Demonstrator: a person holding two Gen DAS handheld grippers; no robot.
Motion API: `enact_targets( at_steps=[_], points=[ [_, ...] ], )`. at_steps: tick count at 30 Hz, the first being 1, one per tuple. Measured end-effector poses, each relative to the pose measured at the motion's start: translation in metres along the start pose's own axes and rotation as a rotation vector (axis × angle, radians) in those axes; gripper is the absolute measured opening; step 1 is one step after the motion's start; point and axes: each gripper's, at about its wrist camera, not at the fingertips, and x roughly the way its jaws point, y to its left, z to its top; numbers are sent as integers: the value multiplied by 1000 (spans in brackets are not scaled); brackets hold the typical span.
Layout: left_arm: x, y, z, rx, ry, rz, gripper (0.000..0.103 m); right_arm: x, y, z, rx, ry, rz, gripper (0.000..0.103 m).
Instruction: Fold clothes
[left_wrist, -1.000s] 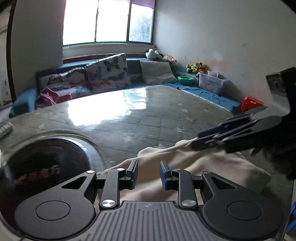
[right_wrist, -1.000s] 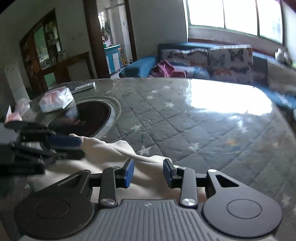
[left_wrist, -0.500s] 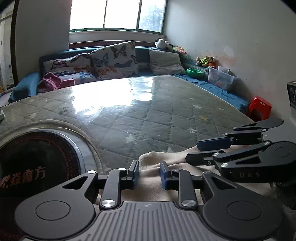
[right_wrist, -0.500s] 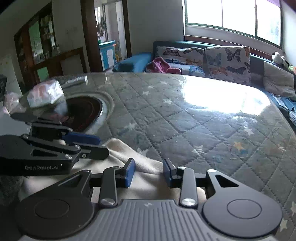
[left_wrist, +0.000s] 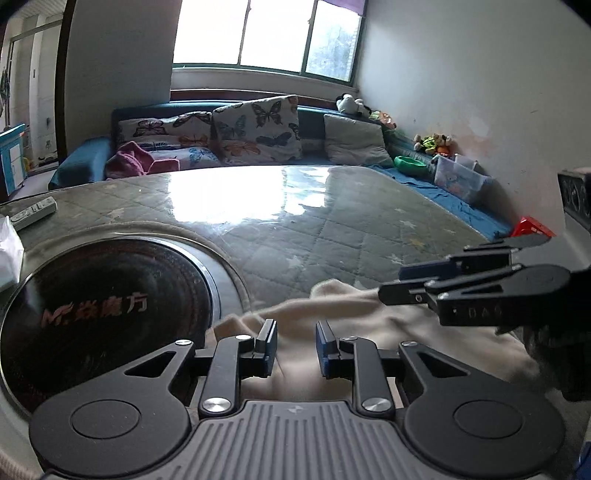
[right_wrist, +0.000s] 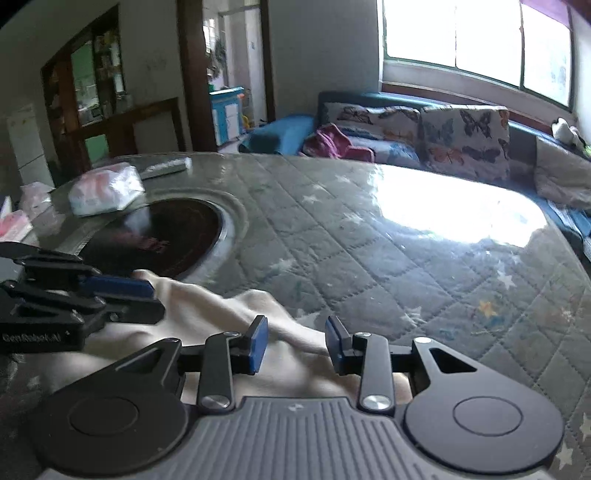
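A cream garment (left_wrist: 351, 317) lies bunched on the near edge of the quilt-topped table (left_wrist: 332, 221); it also shows in the right wrist view (right_wrist: 221, 314). My left gripper (left_wrist: 295, 347) is open just above the cloth's left part, with nothing between its pads. My right gripper (right_wrist: 297, 343) is open over the cloth's right part, also empty. Each gripper shows in the other's view, the right one (left_wrist: 391, 284) at the far right, the left one (right_wrist: 155, 299) at the far left, both low over the garment.
A round black cooktop (left_wrist: 99, 302) is set into the table left of the garment. A remote (left_wrist: 33, 212) and a white plastic bag (right_wrist: 105, 190) lie beyond it. A sofa with butterfly cushions (left_wrist: 255, 129) lines the far wall.
Both grippers have shifted over the garment and stayed open. The cloth has been dragged and bunched toward the cooktop side, its far edge now raised into a ridge.
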Motion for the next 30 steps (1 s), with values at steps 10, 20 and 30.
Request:
enact_targets(
  at_steps=[10, 20, 30],
  points=[
    [21, 9, 1, 23, 17, 83, 25, -3, 35, -16, -93, 11, 36, 35],
    [-4, 31, 1, -96, -49, 93, 26, -2, 33, -5, -59, -10, 75, 35],
    [-39, -5, -41, 16, -13, 31, 25, 33, 44, 16, -86, 33, 121, 34]
  ],
)
